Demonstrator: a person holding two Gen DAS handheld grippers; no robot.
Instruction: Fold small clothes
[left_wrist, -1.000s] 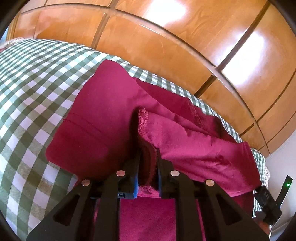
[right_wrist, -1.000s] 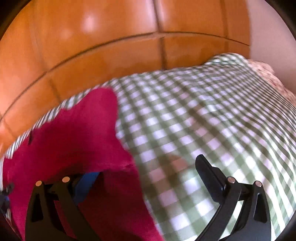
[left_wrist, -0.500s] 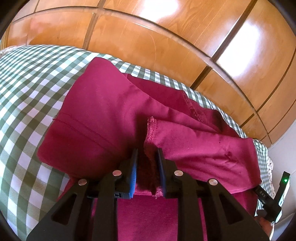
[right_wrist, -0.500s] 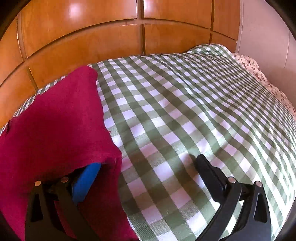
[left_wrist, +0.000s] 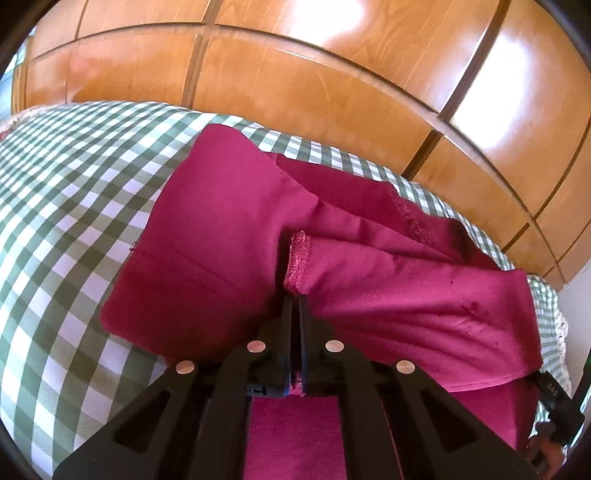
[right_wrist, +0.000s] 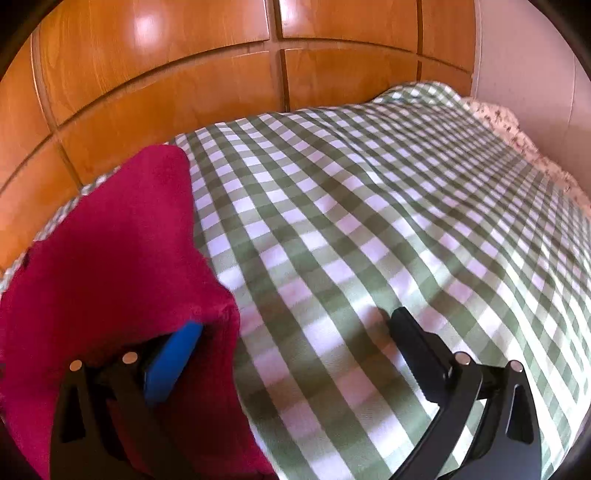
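Observation:
A magenta garment (left_wrist: 229, 236) lies on the green-and-white checked bedcover (left_wrist: 66, 192), partly folded over itself. My left gripper (left_wrist: 294, 299) is shut on a stitched hem edge (left_wrist: 297, 258) of the garment and holds that fold up. In the right wrist view the same garment (right_wrist: 110, 251) lies at the left. My right gripper (right_wrist: 291, 328) is open. Its left finger, with the blue pad (right_wrist: 173, 362), is tucked against the garment's edge; its right finger (right_wrist: 417, 343) is over bare bedcover (right_wrist: 369, 206).
A wooden panelled wall (left_wrist: 332, 74) rises right behind the bed's far edge. It also shows in the right wrist view (right_wrist: 184, 74). A floral fabric (right_wrist: 517, 129) lies at the far right of the bed. The other gripper's body (left_wrist: 554, 402) shows at the lower right.
My left gripper's jaws have closed tight on the hem they were loosely around. The right wrist view has shifted and steadied, with the gripper still open beside the garment's edge.

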